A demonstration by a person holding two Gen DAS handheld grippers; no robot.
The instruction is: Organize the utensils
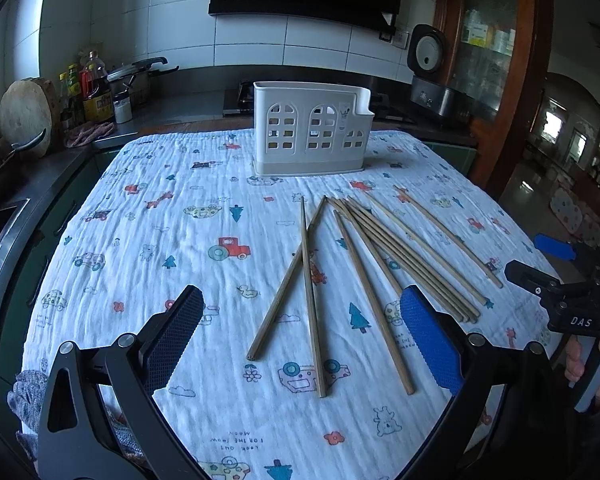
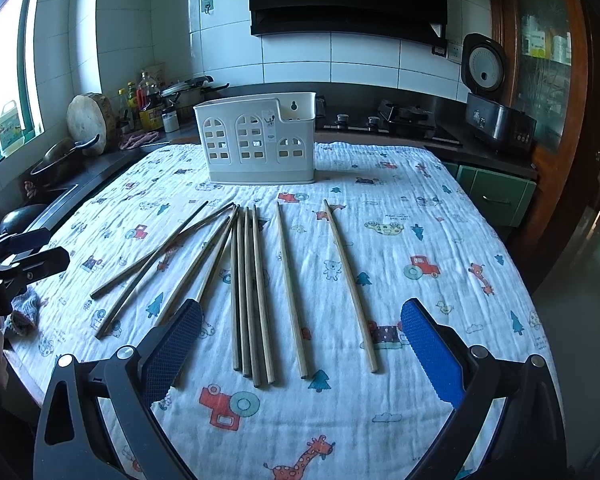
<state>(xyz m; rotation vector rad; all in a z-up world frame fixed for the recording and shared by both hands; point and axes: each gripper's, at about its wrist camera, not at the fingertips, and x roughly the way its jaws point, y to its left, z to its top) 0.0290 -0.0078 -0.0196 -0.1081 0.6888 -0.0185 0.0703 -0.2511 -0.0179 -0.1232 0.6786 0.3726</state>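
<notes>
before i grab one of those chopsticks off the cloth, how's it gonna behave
Probably stiff and light: each chopstick looks like a thin, straight wooden rod. It seems apt to roll or skid when nudged, though the wrinkled cloth may damp that. Lying flat, it leaves little to grip, so the open right tongs could pinch fabric too.

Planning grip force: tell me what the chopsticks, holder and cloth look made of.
Chopsticks: probably bamboo or wood, matte tan, with a fine lengthwise grain.
Holder: seemingly moulded plastic, smooth off-white, with cut-out window holes.
Cloth: soft woven cotton, perhaps muslin, with a crinkled printed surface.
</notes>
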